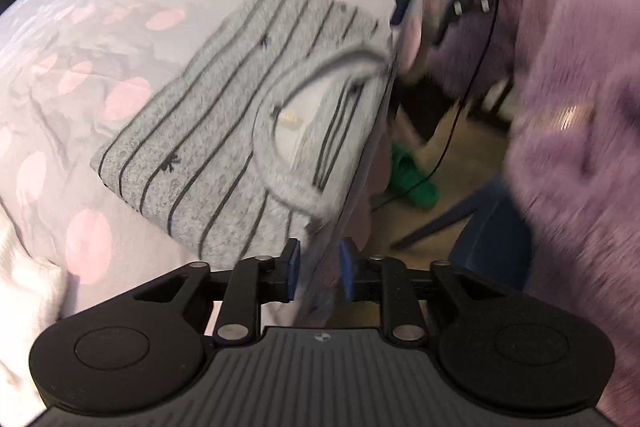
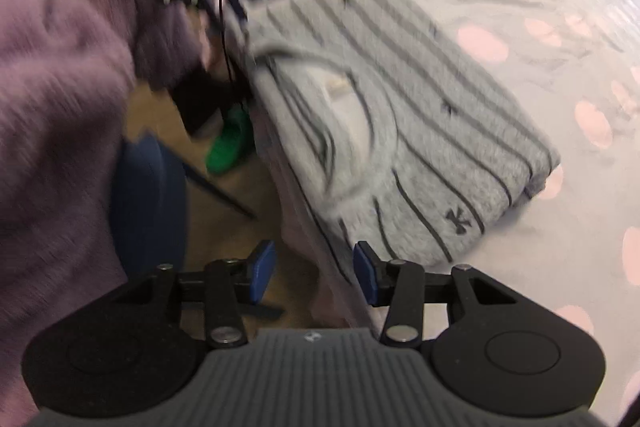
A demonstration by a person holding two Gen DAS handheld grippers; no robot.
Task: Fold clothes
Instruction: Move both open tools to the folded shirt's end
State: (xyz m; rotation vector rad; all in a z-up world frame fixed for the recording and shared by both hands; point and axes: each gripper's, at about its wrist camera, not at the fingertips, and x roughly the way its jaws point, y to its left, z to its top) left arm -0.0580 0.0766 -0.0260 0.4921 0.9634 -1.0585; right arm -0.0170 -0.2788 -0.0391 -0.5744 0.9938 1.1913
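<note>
motion blur throughout; folded striped shirt [image 1: 224,131] lies released, both hand-held grippers unclenched, empty.

Bed [image 1: 80,27] bears shirt [image 1: 224,115] (folded).

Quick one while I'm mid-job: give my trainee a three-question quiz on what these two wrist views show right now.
1. True or false: the grey striped shirt lies spread out flat and unfolded on the bed cover.
2. Which gripper holds cloth between its pads? A) left gripper B) right gripper C) neither
3. Fill in: the shirt's collar opening lies toward the ____ of the bed.

Key
1. False: it is folded into a compact rectangle.
2. C: both stand open, with nothing pinched.
3. Edge: the neckline sits by the bedside, above the floor where a green shoe shows.
</note>
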